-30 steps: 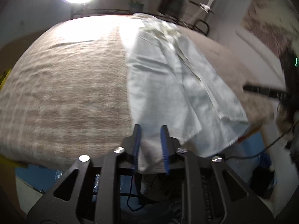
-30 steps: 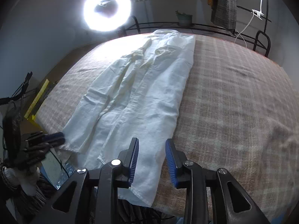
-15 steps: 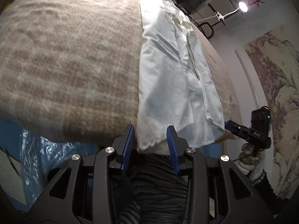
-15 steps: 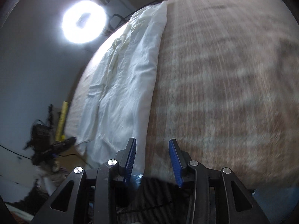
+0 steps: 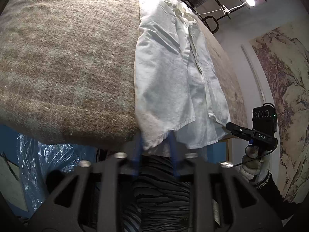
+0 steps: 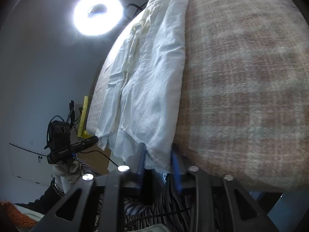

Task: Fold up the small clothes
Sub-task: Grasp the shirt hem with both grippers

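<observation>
A: Largest first. What's underneath?

B: Table under a tan plaid blanket [image 5: 67,61], also filling the right wrist view [image 6: 241,87]. It curves off at the near edge.

A: The garment?

B: White shirt [image 5: 170,73] laid lengthwise along the blanket, hem toward the cameras, hanging just over the near edge. Same shirt [image 6: 150,81] from the right wrist view, creased, one layer lapped over another.

A: Left gripper?

B: Left gripper [image 5: 155,145] sits low at the table edge, blue fingers spread apart either side of a hem corner. Cloth hangs between them; jaws not closed on it. It also shows in the right wrist view [image 6: 90,141], tip just beside the far hem corner.

A: Right gripper?

B: Right gripper [image 6: 158,158], fingers likewise parted, the other hem corner drooping between them. From the left view [image 5: 235,128] its tip is against the hem edge.

A: Smaller items?

B: Ring light [image 6: 98,13] beyond the table. Clip lamp [image 5: 250,0] high up.
</observation>
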A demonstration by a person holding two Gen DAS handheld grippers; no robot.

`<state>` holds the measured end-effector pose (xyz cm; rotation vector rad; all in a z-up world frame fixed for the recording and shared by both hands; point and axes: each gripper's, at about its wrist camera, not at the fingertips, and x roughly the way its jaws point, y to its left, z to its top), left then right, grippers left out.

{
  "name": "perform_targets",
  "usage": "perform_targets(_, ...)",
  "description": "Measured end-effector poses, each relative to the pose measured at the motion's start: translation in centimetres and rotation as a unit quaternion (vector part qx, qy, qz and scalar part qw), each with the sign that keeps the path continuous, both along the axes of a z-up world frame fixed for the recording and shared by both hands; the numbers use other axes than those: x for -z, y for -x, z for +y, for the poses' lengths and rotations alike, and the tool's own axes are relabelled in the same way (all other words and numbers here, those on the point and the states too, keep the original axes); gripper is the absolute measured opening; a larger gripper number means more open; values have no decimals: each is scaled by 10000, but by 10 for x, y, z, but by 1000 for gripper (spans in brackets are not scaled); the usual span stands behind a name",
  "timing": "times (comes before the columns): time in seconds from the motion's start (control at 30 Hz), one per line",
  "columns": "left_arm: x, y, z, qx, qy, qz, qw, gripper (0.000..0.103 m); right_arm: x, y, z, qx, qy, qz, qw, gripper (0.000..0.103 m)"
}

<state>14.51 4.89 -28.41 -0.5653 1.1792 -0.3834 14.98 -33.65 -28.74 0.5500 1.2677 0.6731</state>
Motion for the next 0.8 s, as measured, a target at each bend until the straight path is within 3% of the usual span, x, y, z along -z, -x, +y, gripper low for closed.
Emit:
perform_targets(0.07,-2,0,0,5,27,-27,10000,7,0,-1,4,-13,-90,10,10000,10)
perform_targets(0.17,-10,-3,-1,41,134,-124,9998,6,-6,1,10,-52,-123,-94,9999,6)
perform_targets(0.57,-56,-35,-6,211,405,-616,9971,5,-41,-11,5,398,-705,-513,9954,5)
perform_targets(0.8,-76,-75,-5,140,337,-905,9952,5,-61,-47,-4,662,-805,-722,9919,5)
